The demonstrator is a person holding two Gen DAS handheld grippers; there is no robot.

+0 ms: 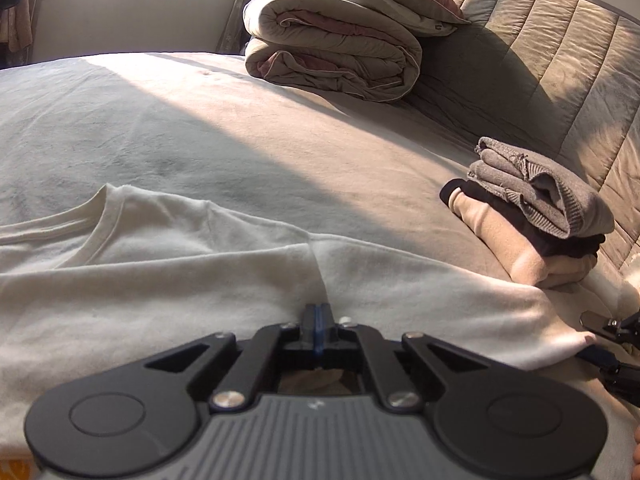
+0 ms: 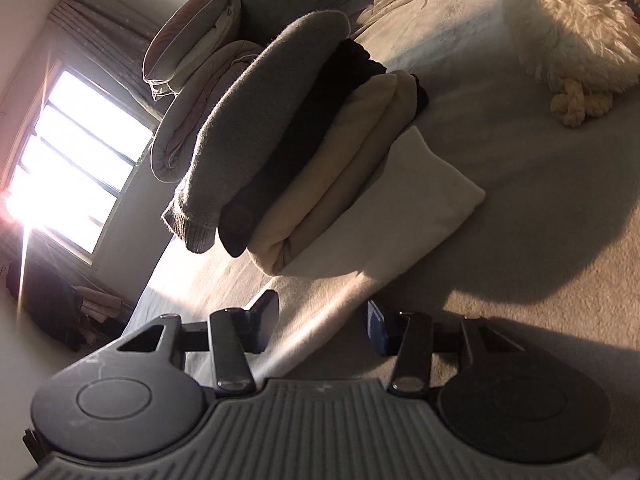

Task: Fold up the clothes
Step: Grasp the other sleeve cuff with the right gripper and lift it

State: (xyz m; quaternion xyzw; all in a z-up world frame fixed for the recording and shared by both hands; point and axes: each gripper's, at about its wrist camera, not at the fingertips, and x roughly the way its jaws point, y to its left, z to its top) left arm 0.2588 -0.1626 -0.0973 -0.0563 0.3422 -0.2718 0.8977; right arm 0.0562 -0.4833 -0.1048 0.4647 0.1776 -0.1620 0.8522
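Left gripper (image 1: 317, 312) pinches white shirt (image 1: 180, 256); right gripper (image 2: 320, 322) straddles its sleeve.

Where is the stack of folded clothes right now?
In the left wrist view the stack of folded clothes sits at right on the bed, beside the headboard.

No legible text, labels, brand names, numbers or signs, small mark on folded duvet (image 1: 438, 27) too blurred to read
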